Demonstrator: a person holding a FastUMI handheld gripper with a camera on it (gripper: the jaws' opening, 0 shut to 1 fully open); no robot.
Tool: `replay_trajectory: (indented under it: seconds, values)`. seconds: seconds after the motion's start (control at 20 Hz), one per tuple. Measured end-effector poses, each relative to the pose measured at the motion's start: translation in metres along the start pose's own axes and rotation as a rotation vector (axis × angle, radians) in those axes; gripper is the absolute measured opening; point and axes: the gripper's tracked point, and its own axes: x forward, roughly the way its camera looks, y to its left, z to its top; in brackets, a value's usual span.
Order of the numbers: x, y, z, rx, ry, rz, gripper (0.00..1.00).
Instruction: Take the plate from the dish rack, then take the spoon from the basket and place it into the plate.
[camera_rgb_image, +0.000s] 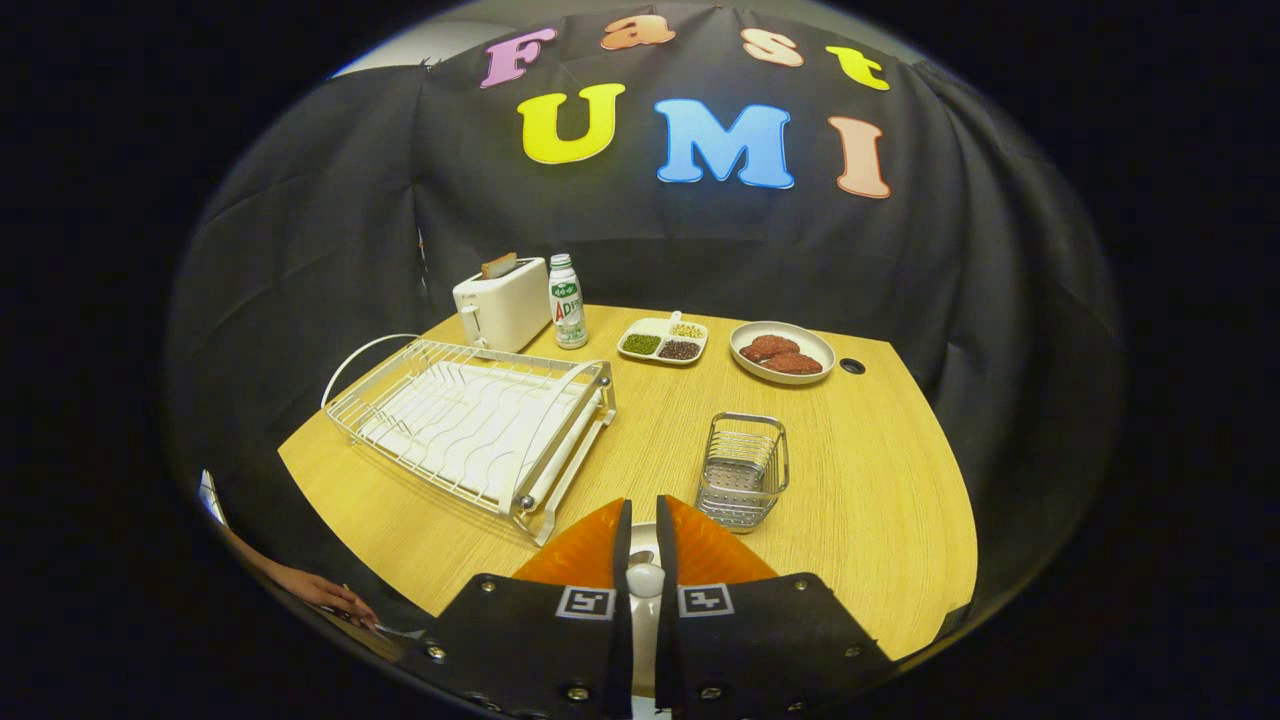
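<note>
The gripper (643, 505) hangs low over the near edge of the bench (880, 470), its fingers drawn almost together with only a narrow slit between them. In that slit sits a small white rounded thing (645, 578), with more white showing below and ahead of it. Judging by the task, this may be the spoon, or the plate lying underneath, but I cannot tell which, nor whether both fingers press on it. The dish rack (470, 420) lies ahead and to the left of the fingers, its long side running away toward the toaster (500, 300). Its wires carry no plate. The basket (742, 470) stands upright just ahead and slightly right of the fingertips, nearer than the rack, and looks empty. So the coming move likely turns on what lies straight below the fingers, not ahead of them. Beyond, a bottle (567, 300) with a green and white label stands beside the toaster, then a divided dish (662, 340) and an oval dish of brown patties (782, 352). A hand (320, 590) rests at the left bench edge
</note>
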Motion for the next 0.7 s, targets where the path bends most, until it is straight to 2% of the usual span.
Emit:
replay_trajectory:
  seconds: [0.4, 0.7]
  values:
    - [0.017, 0.021, 0.003, -0.042, 0.038, 0.059, 0.1]
    - [0.017, 0.018, 0.011, -0.053, 0.031, 0.04, 0.21]
